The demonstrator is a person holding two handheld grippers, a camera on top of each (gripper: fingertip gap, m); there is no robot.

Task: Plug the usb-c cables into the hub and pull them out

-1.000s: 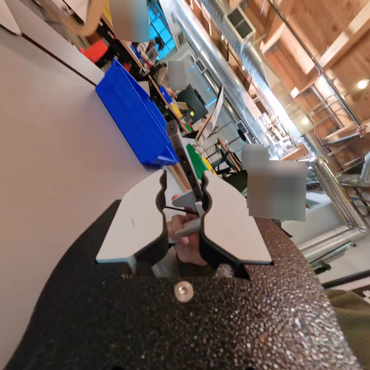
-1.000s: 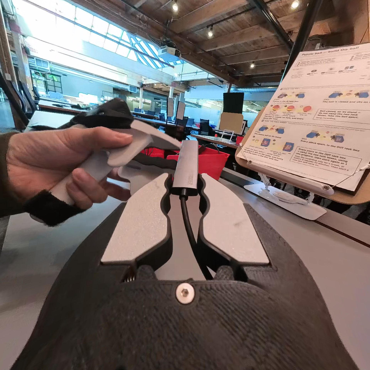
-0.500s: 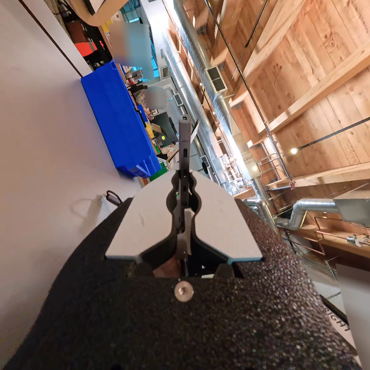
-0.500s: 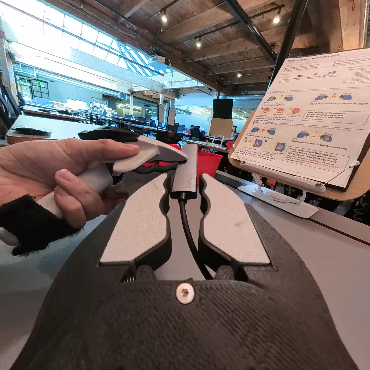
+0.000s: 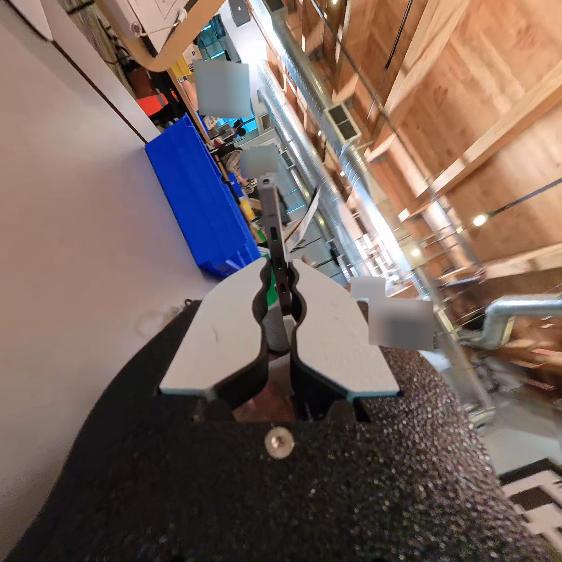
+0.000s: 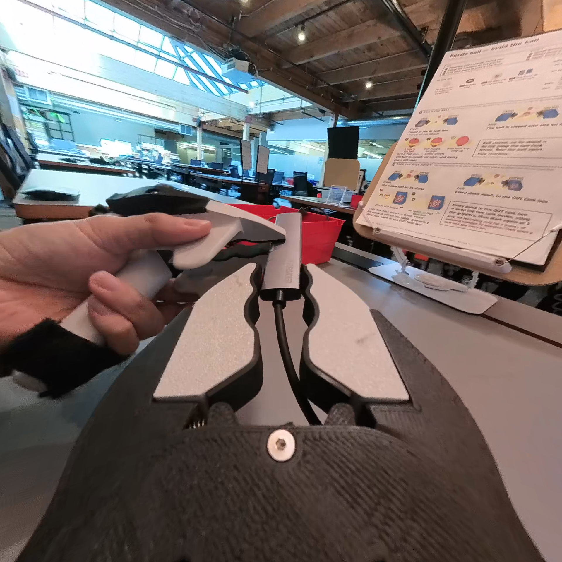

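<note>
Presently, both grippers clamp the hub [image 6: 284,258]: right gripper [image 6: 281,284] at its cabled end, left gripper [image 5: 278,292] across its ports. No plug held; fetching a cable comes next.

Left wrist view: right half motion-blurred, pipes and shelving there smeared. Near end of the hub [image 5: 275,240] sinks behind the left tongs [image 5: 279,281]; can't tell what the pads actually pinch, hub or something plugged into it. A pale grey cylinder [image 5: 275,331] sits deeper in the gap, identity unclear. Blue bin [image 5: 197,200] partly blocked by the tongs.

Right wrist view: hub cable [image 6: 287,359] disappears under the right tongs [image 6: 281,275] body. Hand [image 6: 70,273] cut by the left edge. Left tongs' tips sit behind the hub edge, so any plug there is hidden. Instruction sheet [image 6: 474,170] clipped at the right edge. Red bin [image 6: 316,234] mostly covered.
</note>
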